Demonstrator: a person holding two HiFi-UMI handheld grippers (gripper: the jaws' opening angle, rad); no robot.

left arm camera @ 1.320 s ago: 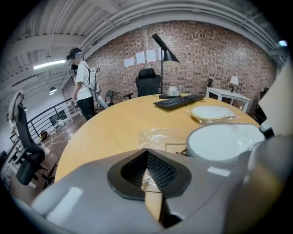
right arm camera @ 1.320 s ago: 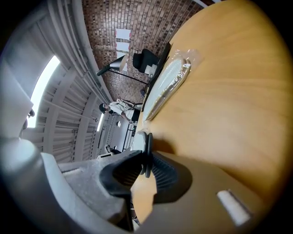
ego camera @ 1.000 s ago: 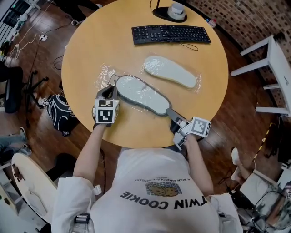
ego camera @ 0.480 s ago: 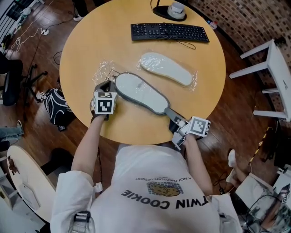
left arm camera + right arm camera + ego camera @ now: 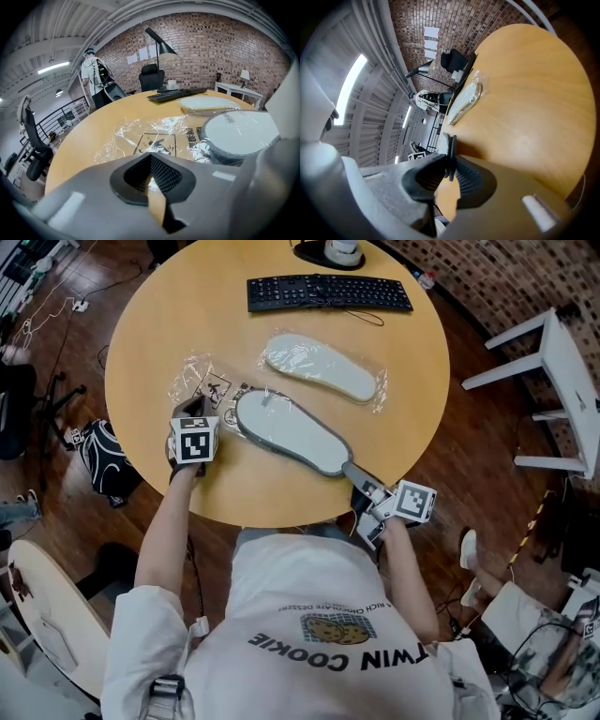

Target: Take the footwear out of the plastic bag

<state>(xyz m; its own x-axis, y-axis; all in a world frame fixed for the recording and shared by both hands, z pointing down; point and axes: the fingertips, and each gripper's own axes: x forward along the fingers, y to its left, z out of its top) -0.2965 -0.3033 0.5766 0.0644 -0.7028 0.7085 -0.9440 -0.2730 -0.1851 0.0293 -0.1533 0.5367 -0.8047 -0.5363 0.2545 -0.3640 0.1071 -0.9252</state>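
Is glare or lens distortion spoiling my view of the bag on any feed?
Left gripper view: sharp, but white glare streaks the crinkled plastic bag; edges bow. Right gripper view: heavy fisheye curves the table; the slipper shows only edge-on. Head view: evenly lit, the bag faint but visible.

The round wooden counter has a black keyboard and a lamp foot at its far side. A white slipper in a bag lies in the middle. Closer in lie a gray slipper and a flat clear bag by its toe.
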